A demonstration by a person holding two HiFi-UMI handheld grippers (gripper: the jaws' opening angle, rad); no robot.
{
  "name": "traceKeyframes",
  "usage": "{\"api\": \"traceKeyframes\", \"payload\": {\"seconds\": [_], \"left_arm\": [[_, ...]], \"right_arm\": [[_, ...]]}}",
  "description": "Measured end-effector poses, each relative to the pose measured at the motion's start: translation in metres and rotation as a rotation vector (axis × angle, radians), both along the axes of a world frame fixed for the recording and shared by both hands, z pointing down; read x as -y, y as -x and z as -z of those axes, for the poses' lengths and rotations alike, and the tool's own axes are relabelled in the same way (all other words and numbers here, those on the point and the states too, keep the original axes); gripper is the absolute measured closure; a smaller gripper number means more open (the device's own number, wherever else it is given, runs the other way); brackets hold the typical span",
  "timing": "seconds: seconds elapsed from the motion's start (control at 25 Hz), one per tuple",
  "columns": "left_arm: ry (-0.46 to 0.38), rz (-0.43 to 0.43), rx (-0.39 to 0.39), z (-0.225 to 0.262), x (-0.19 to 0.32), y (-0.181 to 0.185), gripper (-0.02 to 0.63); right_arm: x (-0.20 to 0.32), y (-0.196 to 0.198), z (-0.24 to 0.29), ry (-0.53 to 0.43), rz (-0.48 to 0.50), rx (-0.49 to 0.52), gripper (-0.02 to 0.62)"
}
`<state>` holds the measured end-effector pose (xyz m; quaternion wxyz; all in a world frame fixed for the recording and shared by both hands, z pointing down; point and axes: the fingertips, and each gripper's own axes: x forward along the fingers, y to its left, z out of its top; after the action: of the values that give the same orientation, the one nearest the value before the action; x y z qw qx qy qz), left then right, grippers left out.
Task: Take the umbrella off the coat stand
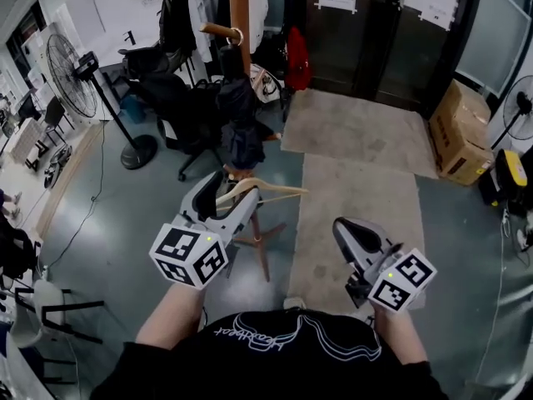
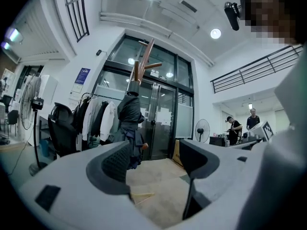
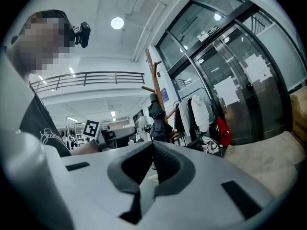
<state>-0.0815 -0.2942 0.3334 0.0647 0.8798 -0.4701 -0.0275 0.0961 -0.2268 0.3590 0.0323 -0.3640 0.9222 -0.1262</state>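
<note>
A wooden coat stand point(image 1: 240, 15) rises ahead of me, and a dark folded umbrella point(image 1: 239, 119) hangs from one of its pegs. My left gripper point(image 1: 225, 192) is held low in front of the stand, well short of the umbrella, open and with nothing in it. In the left gripper view the umbrella point(image 2: 129, 123) and the stand point(image 2: 142, 66) show beyond the left gripper's point(image 2: 153, 159) wide-apart jaws. My right gripper point(image 1: 343, 230) is lower right, shut and empty. Past the right gripper's point(image 3: 153, 152) closed jaws I see the umbrella point(image 3: 158, 121) on the stand point(image 3: 152, 75).
A wooden hanger point(image 1: 262, 192) lies by the stand's legs. An office chair draped in dark clothes point(image 1: 179, 107) and a standing fan point(image 1: 71, 77) are left. A clothes rack point(image 1: 187, 7), a red bag point(image 1: 297, 57), floor mats point(image 1: 366, 132) and cardboard boxes point(image 1: 458, 132) lie beyond.
</note>
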Motion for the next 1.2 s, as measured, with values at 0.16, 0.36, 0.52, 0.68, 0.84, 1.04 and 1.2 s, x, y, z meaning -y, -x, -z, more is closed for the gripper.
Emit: {"api": "traceKeyframes", "payload": {"seconds": [0.16, 0.36, 0.52, 0.68, 0.84, 1.04, 1.2], "left_arm": [[0.002, 0.043, 0.027, -0.003, 0.025, 0.003, 0.296], [-0.004, 0.099, 0.047, 0.0, 0.057, 0.008, 0.283], [-0.015, 0.134, 0.07, 0.006, 0.081, 0.008, 0.277], [-0.018, 0.165, 0.097, 0.009, 0.104, 0.009, 0.272], [-0.016, 0.191, 0.11, 0.009, 0.123, 0.009, 0.272], [-0.023, 0.191, 0.108, 0.009, 0.141, 0.008, 0.272], [-0.02, 0.187, 0.106, 0.01, 0.15, 0.004, 0.272]], "right_arm": [[0.022, 0.004, -0.002, 0.0, 0.035, 0.001, 0.592], [0.053, 0.013, 0.003, -0.017, 0.095, -0.005, 0.592], [0.081, 0.013, 0.009, -0.029, 0.129, -0.004, 0.592], [0.105, 0.013, 0.013, -0.032, 0.161, -0.012, 0.592], [0.126, 0.012, 0.015, -0.039, 0.186, -0.012, 0.592], [0.144, 0.012, 0.013, -0.044, 0.21, -0.017, 0.592], [0.156, 0.008, 0.018, -0.056, 0.218, -0.017, 0.592]]}}
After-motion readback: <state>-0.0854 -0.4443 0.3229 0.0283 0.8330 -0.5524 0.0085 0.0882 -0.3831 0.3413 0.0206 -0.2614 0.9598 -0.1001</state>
